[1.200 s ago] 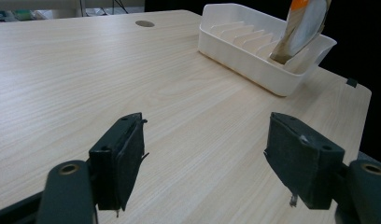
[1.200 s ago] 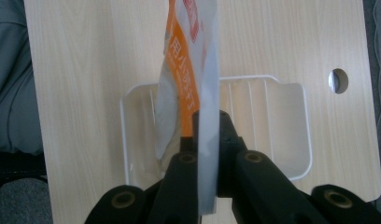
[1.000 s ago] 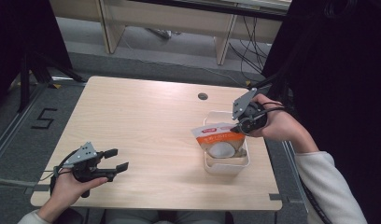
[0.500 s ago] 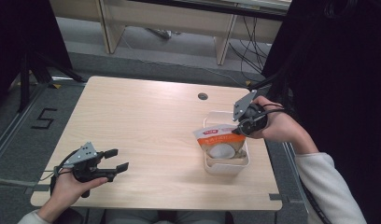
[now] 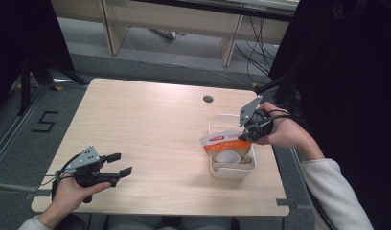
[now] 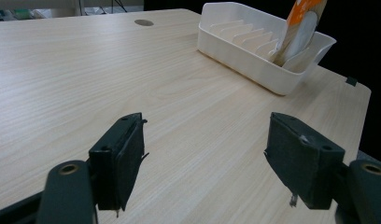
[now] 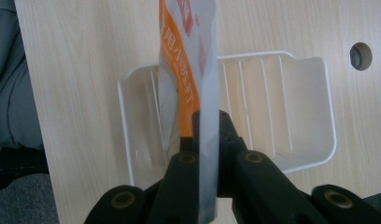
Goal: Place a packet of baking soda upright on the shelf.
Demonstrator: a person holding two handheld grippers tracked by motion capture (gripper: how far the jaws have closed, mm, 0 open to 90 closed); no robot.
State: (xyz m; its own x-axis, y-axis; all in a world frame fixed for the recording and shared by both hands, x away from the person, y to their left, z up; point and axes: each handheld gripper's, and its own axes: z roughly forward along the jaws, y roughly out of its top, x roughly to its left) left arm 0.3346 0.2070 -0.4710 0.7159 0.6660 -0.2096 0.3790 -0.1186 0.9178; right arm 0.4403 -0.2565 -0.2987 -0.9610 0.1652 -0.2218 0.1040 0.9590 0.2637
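My right gripper (image 5: 245, 135) clamps the pouch (image 5: 225, 146), seemingly half-seated in the rack (image 5: 232, 171) at three o'clock; left gripper (image 5: 119, 163) idles, jaws apart.

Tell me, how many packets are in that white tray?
1: an orange-and-white packet stands in the white tray, its top pinched by the right gripper. Others may be hidden behind it.

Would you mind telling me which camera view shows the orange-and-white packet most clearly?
The high view: the packet shows its printed face, held by the right gripper over the white tray. The right gripper view catches it edge-on between shut jaws; the left gripper view shows a distant, cropped slice standing in the tray.
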